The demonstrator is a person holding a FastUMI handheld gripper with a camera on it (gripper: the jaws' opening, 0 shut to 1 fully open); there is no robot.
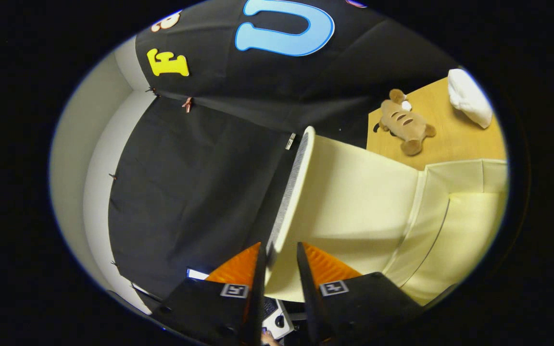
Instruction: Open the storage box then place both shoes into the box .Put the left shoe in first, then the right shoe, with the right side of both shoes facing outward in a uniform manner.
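- The gripper [281,269] has its two fingers close together around the near edge of the storage box's lid [349,202], one finger on each face of the panel; both seem to press on it, so it looks clamped on the lid.
- The lid is a cream panel with a ribbed grey edge strip, swung up and seen edge-on, running away from the fingers toward the black booth wall [195,192].
- The storage box [459,211] itself is cream and lies beyond the fingers, joined to the lid along a pale fold; its inner walls show.
- Behind the box is a light wooden worktop [455,139].
- On it lies a brown plush toy [404,125] with darker stripes on its back, well apart from the fingers.
- Near the toy, farther along the worktop, sits a white soft bundle [469,96].
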